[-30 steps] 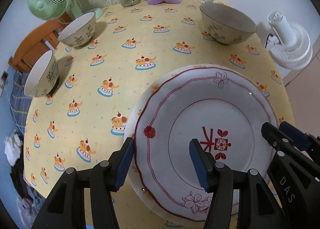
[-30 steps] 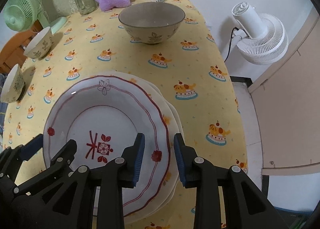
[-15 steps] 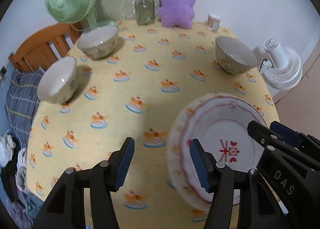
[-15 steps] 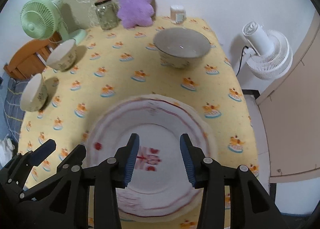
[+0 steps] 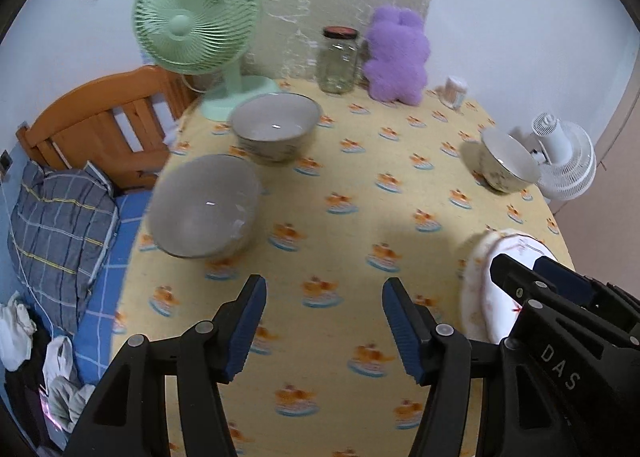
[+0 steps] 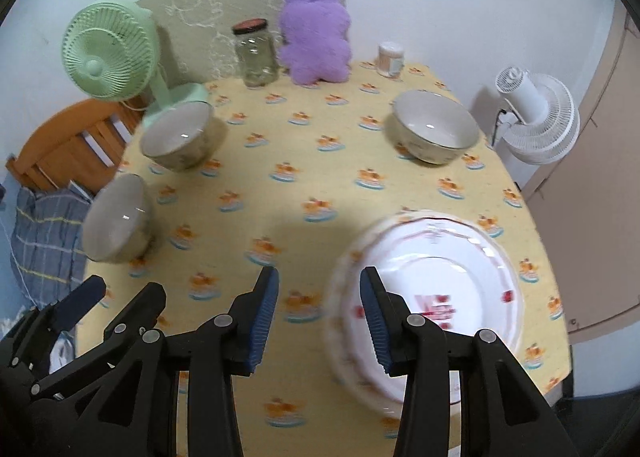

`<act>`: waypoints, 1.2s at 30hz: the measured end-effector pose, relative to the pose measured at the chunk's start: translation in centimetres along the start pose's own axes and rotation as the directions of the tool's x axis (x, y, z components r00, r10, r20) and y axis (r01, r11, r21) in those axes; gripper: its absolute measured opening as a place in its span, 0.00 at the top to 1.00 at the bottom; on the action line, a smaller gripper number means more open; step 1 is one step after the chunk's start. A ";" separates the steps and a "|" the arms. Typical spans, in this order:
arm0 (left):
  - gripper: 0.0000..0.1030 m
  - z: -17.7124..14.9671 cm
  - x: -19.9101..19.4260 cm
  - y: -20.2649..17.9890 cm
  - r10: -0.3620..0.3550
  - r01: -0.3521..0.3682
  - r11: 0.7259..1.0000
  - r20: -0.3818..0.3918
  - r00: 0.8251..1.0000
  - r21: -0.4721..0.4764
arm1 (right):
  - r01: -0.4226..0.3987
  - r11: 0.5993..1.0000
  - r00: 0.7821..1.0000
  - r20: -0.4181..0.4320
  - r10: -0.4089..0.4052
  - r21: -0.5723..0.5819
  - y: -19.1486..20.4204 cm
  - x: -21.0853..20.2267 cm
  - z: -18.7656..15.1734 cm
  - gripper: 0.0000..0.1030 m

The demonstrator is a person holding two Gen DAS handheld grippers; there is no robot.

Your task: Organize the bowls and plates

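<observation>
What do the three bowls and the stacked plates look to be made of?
Bowls: likely glazed ceramic, with glossy highlights inside, thick rims and a printed floral outside. Stacked plates: probably glazed porcelain or melamine, shiny white with red painted lines; blur leaves it open.

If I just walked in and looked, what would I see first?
Probably the yellow tablecloth dotted with little cartoon cakes, with three bowls spread over it: two near the left edge and one on the right. A stack of plates with a red pattern sits near the front right. At the back stand a green fan, a jar and a fluffy purple toy.
</observation>
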State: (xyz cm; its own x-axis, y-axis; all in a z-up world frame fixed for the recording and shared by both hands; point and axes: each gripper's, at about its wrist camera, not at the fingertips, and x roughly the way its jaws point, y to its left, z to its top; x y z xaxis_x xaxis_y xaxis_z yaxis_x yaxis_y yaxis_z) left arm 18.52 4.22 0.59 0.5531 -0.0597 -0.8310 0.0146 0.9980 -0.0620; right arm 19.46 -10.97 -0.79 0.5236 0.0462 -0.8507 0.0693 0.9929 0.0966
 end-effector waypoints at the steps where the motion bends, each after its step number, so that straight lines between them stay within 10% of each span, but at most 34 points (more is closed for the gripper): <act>1: 0.39 0.2 -0.1 1.1 0.018 -0.018 1.000 0.009 1.000 -0.009 | -0.016 1.000 1.000 0.005 0.016 0.009 0.8 0.0 0.0 0.55; 23: 0.31 5.4 4.9 12.8 0.100 -0.100 0.995 0.044 0.994 -0.022 | -0.187 0.981 0.982 -0.008 0.187 -0.049 14.6 5.2 5.7 0.51; 36: 0.46 6.2 11.2 14.7 0.078 -0.079 0.996 -0.032 0.996 -0.030 | -0.127 0.990 0.989 -0.089 0.122 -0.056 17.8 12.3 6.7 0.61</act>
State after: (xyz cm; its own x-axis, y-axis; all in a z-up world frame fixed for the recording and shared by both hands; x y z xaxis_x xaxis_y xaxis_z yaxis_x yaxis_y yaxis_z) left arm 30.11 18.31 -6.22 0.5255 0.0175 -0.8506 -0.0542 0.9984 -0.0129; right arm 32.83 6.56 -6.04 0.4505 0.1764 -0.8752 -0.0456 0.9835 0.1748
